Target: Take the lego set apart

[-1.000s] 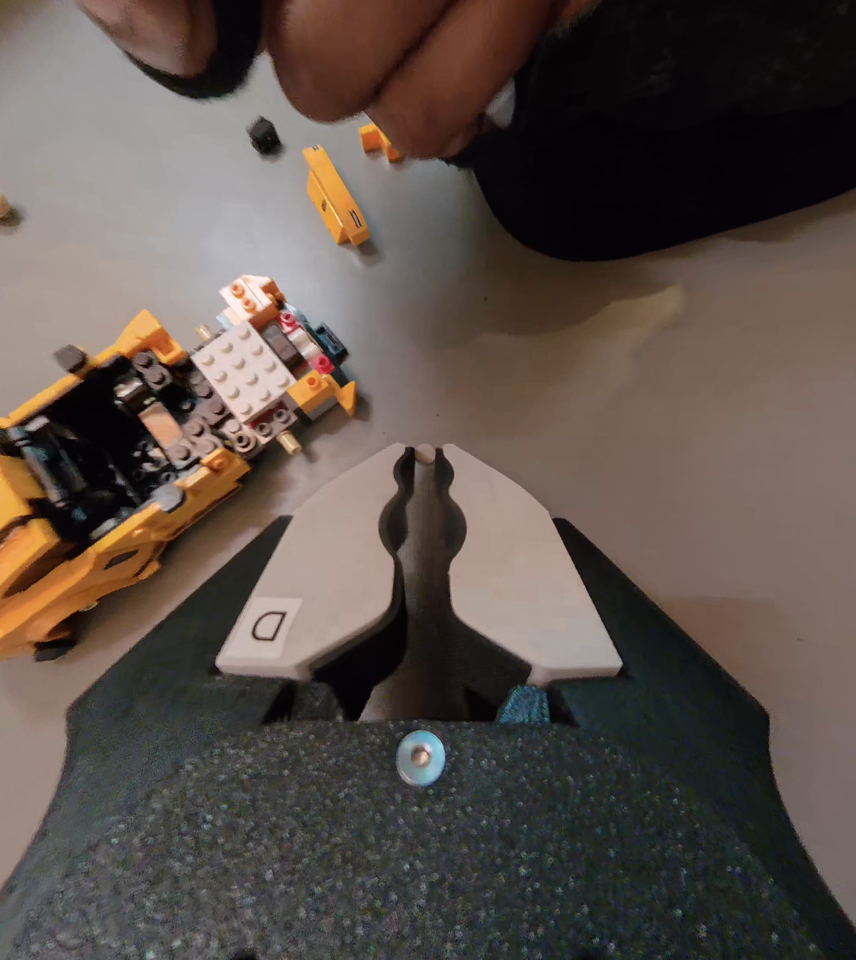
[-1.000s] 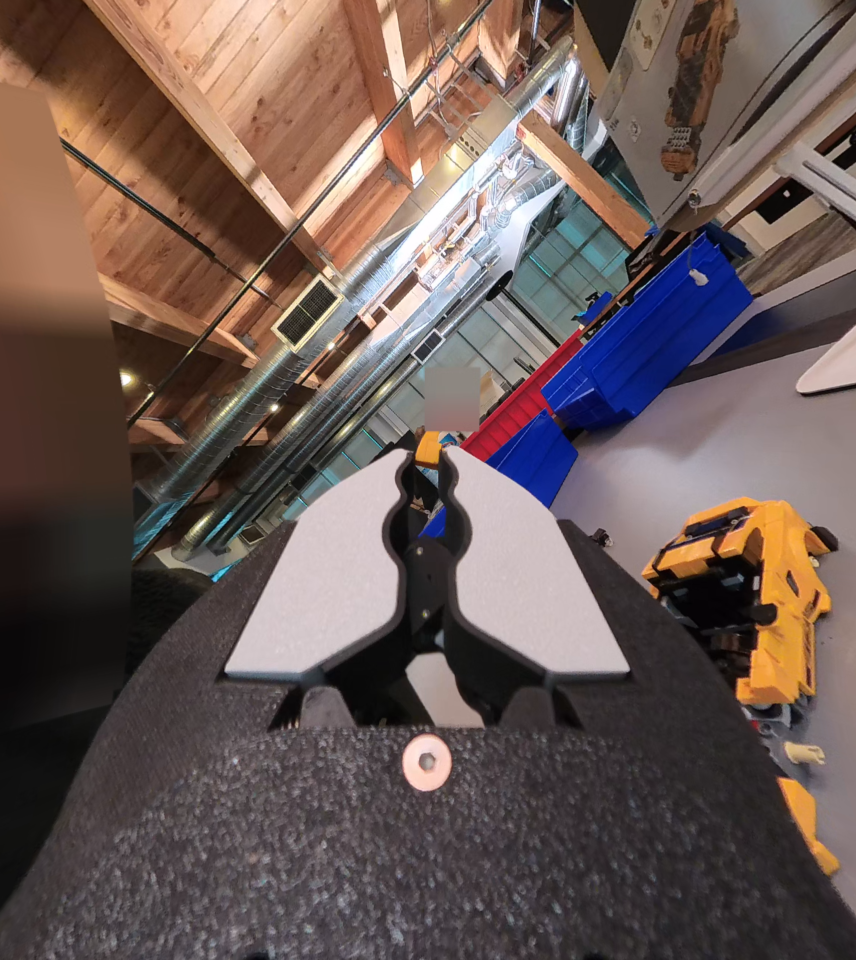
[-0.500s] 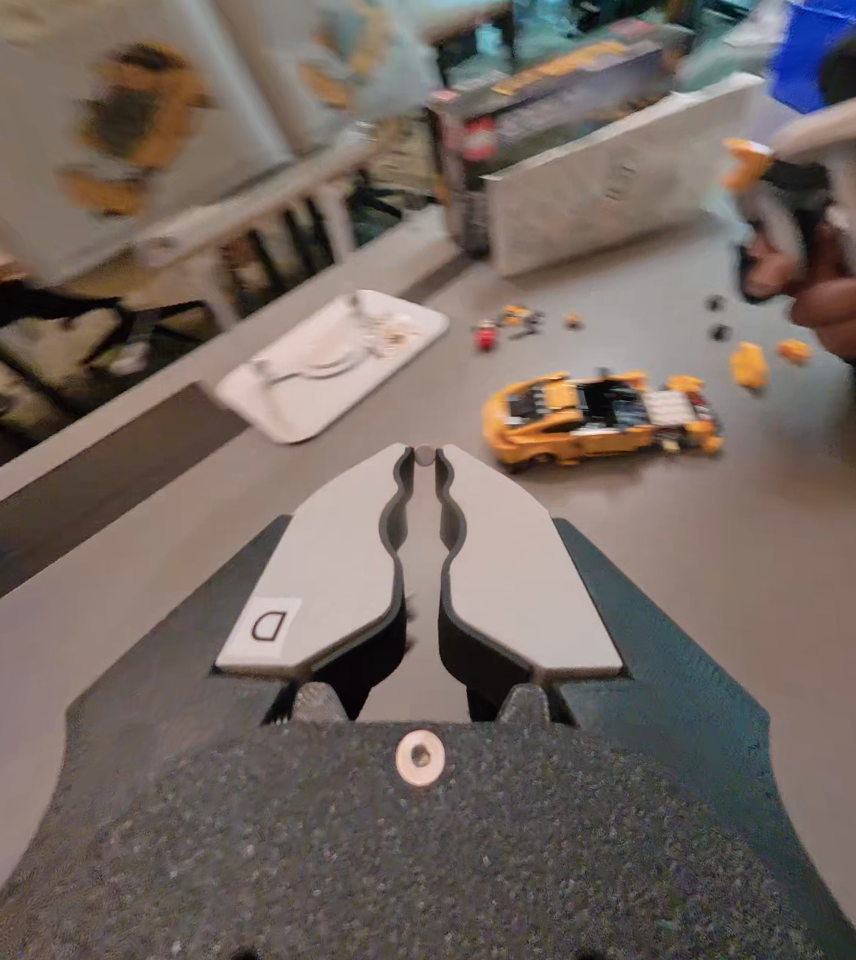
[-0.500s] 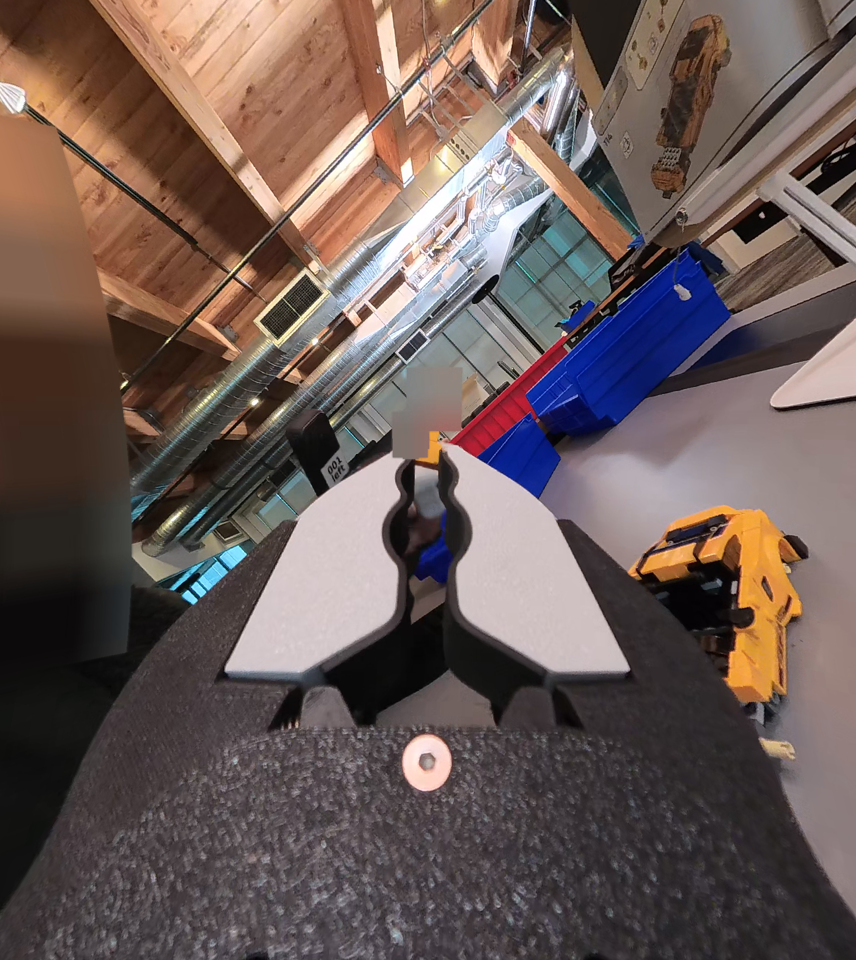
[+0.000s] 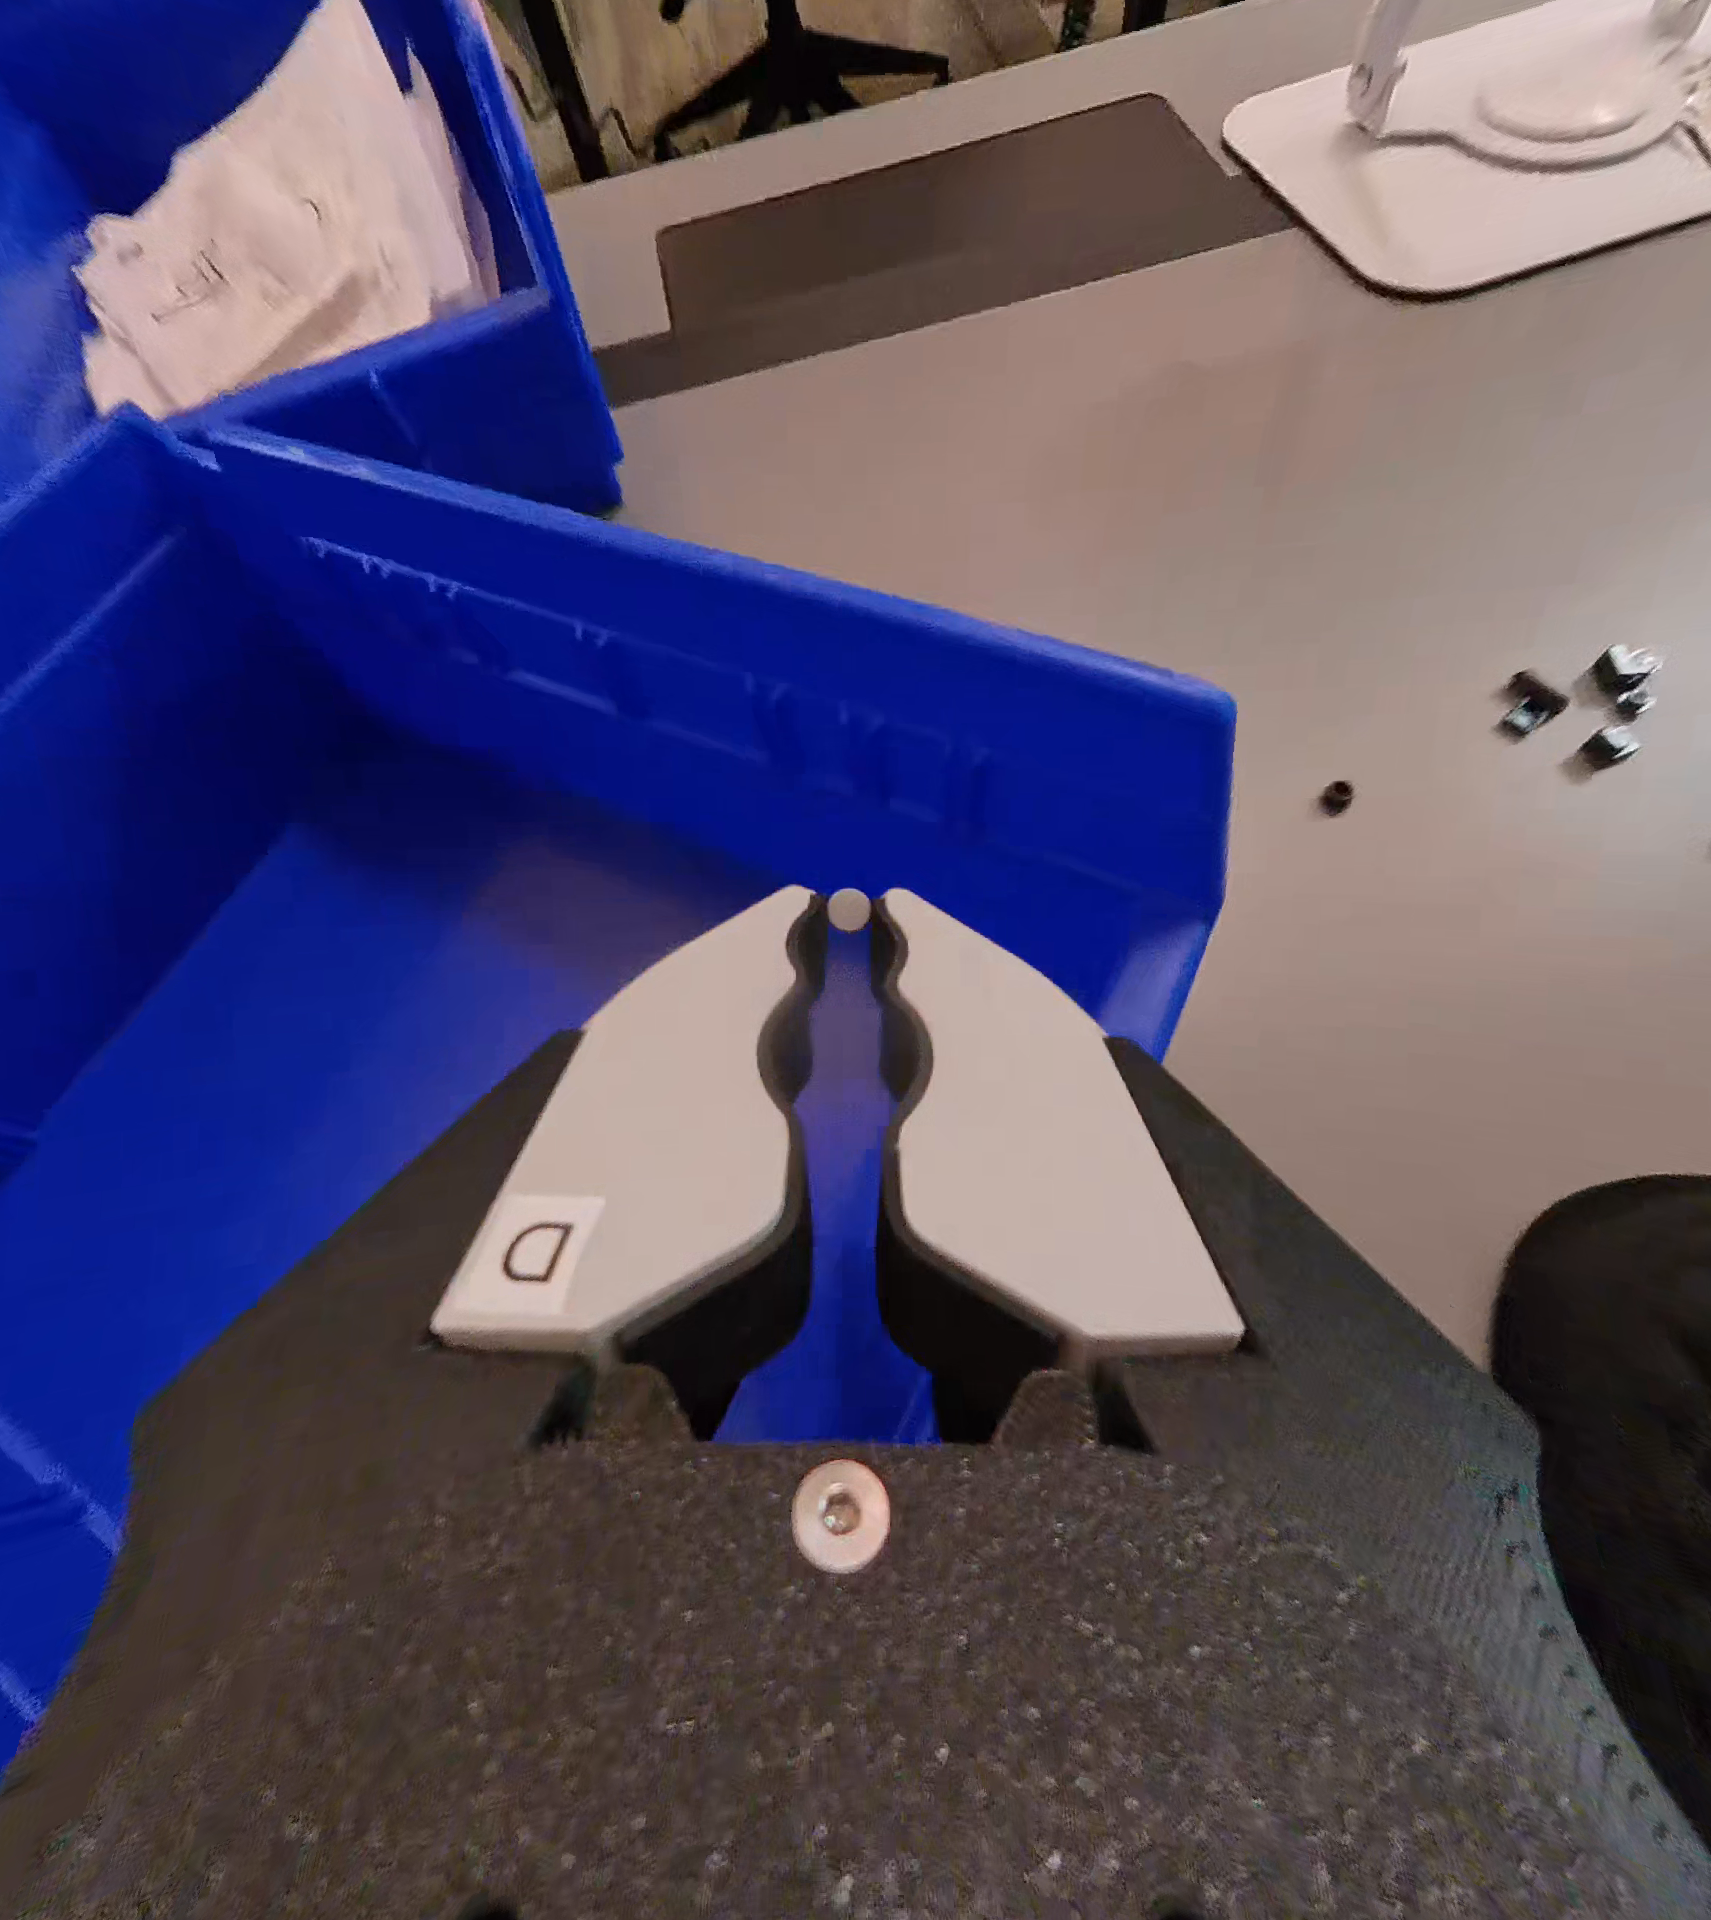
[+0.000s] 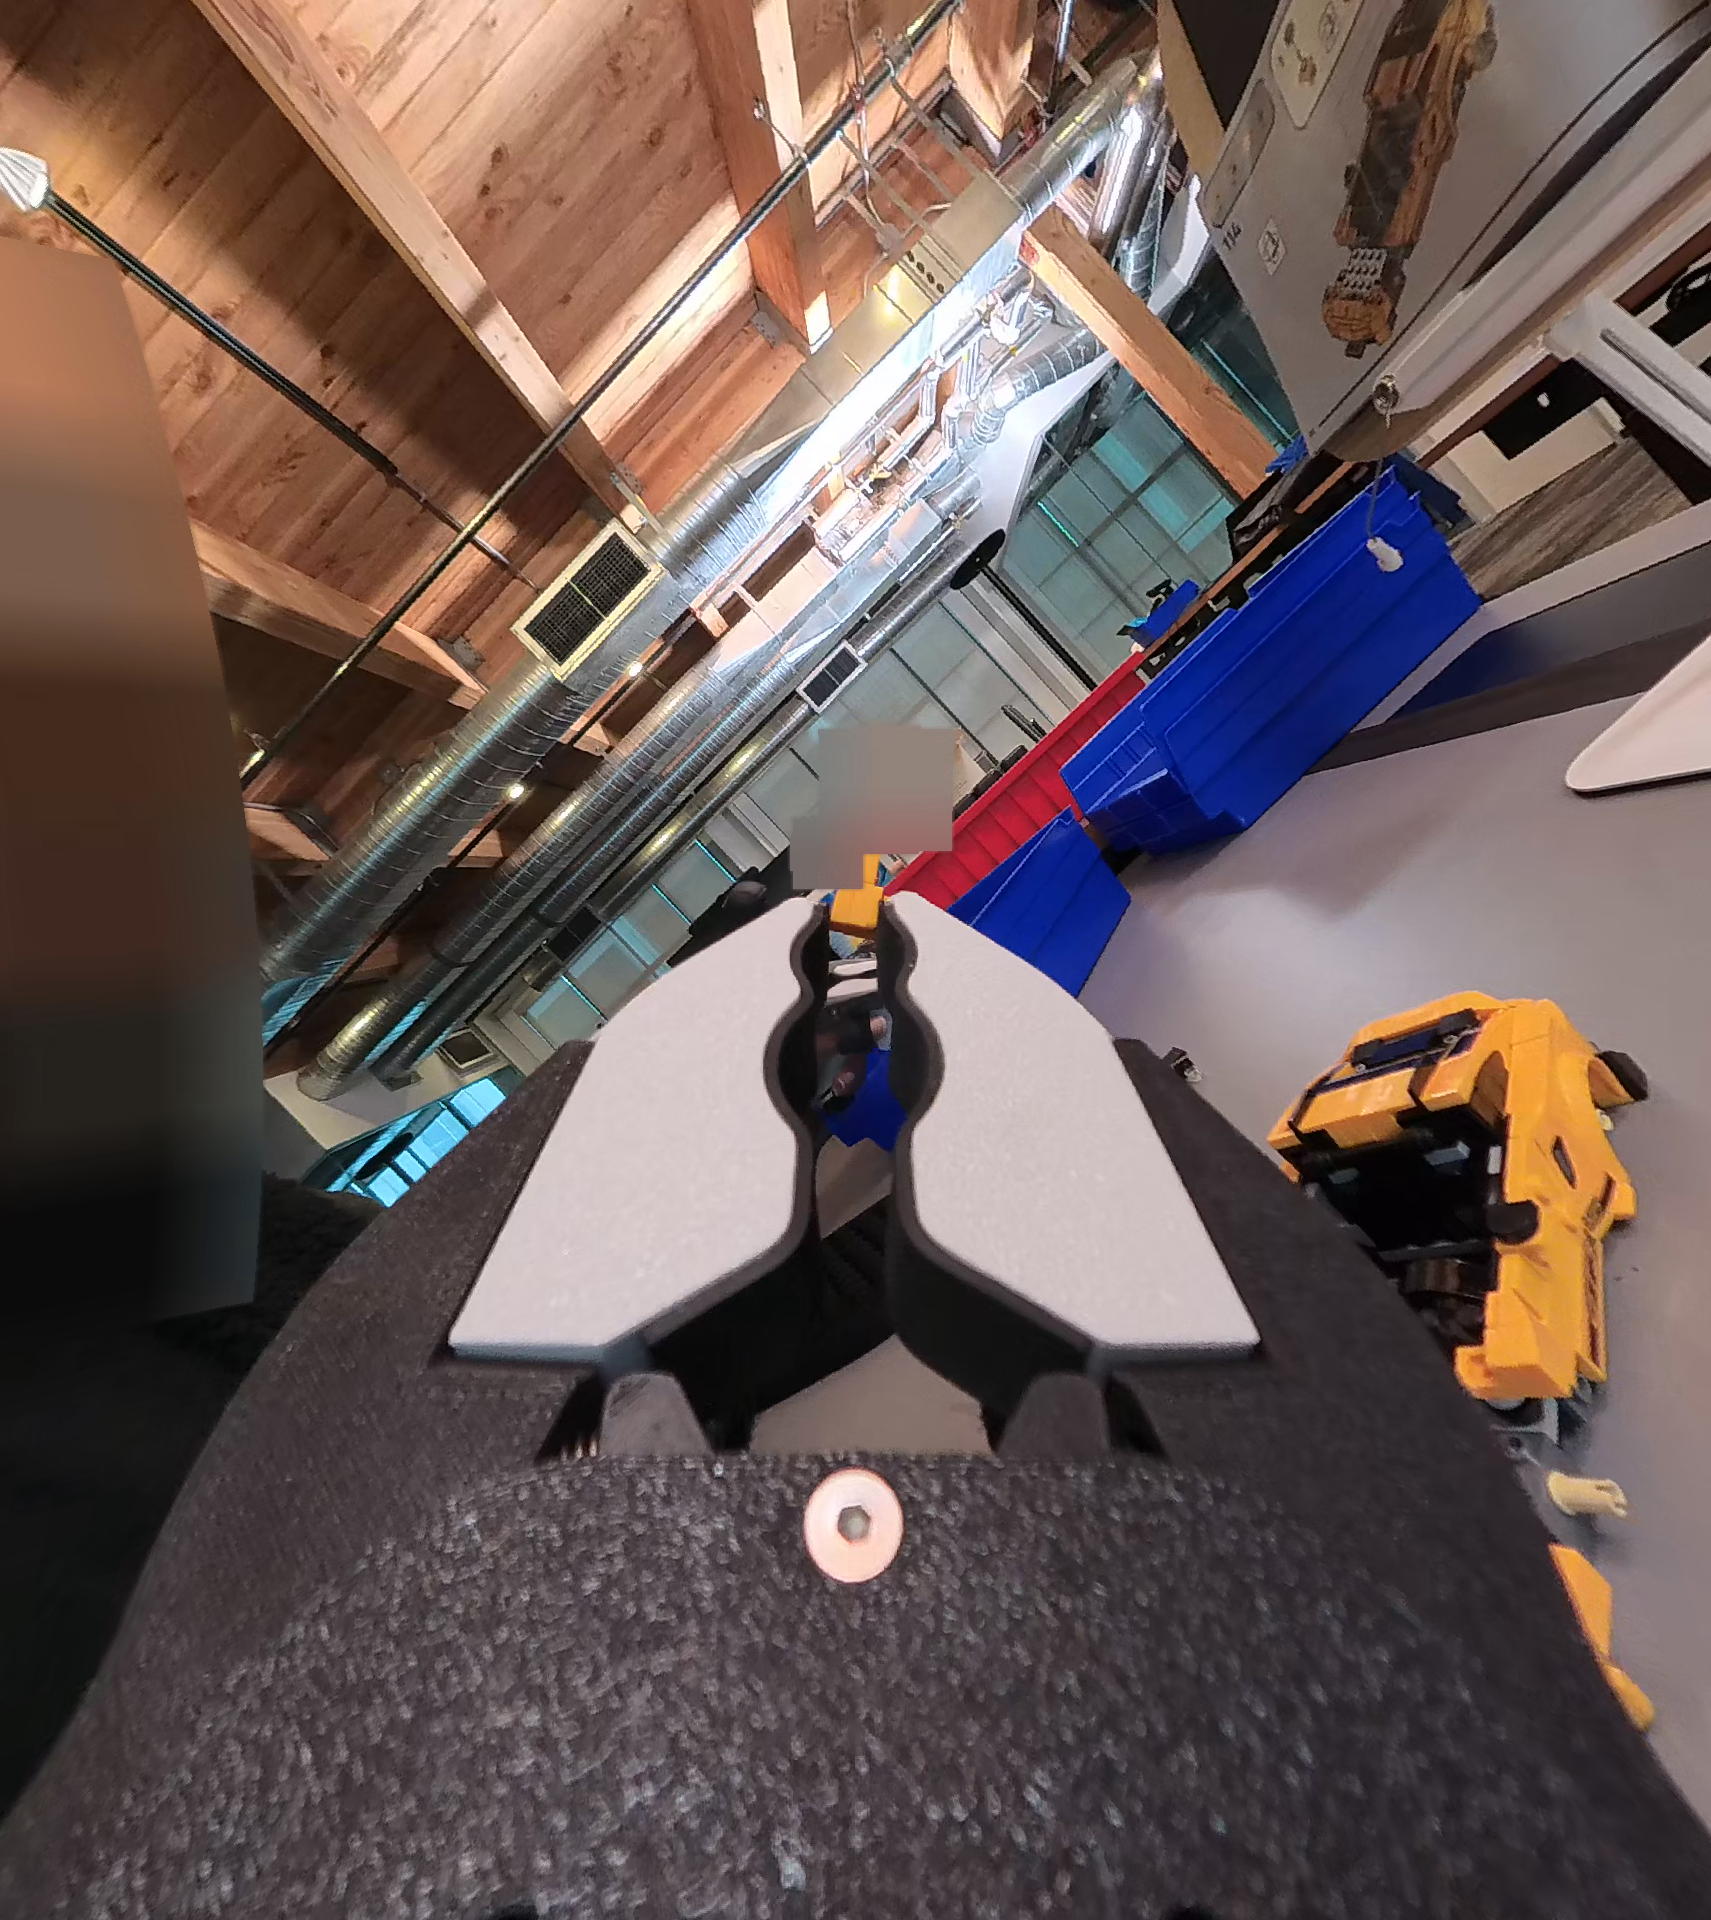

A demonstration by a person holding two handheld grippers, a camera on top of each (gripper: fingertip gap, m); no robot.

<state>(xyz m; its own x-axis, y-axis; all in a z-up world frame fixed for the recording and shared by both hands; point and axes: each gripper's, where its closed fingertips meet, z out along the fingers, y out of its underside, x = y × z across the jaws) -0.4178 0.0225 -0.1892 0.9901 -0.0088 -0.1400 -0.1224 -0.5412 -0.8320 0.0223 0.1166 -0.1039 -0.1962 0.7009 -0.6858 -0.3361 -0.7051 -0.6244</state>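
Note:
My left gripper (image 5: 847,909) is shut on a small grey round lego piece (image 5: 848,908) and holds it over the inside of a blue bin (image 5: 622,665). My right gripper (image 6: 853,906) is raised and tilted toward the ceiling, shut on a small yellow lego piece (image 6: 856,902). The yellow lego car (image 6: 1485,1174), partly stripped with its black inside showing, lies on the grey table (image 6: 1350,935) to the right of the right gripper.
A second blue bin (image 5: 207,260) with white papers stands behind the first. Small black loose pieces (image 5: 1578,707) lie on the table (image 5: 1350,520) near a white stand base (image 5: 1516,156). A beige pin (image 6: 1583,1496) and a yellow part (image 6: 1594,1631) lie near the car. Blue and red bins (image 6: 1277,696) stand farther off. About 45 cm separates my left fingertips from my right. The beige pin (image 6: 1583,1496) is about 15 cm from my right fingertips and 45 cm from my left.
My left gripper has swung away from the car to the left and now holds the grey piece over the blue bin. The right gripper has stayed raised with its yellow piece.

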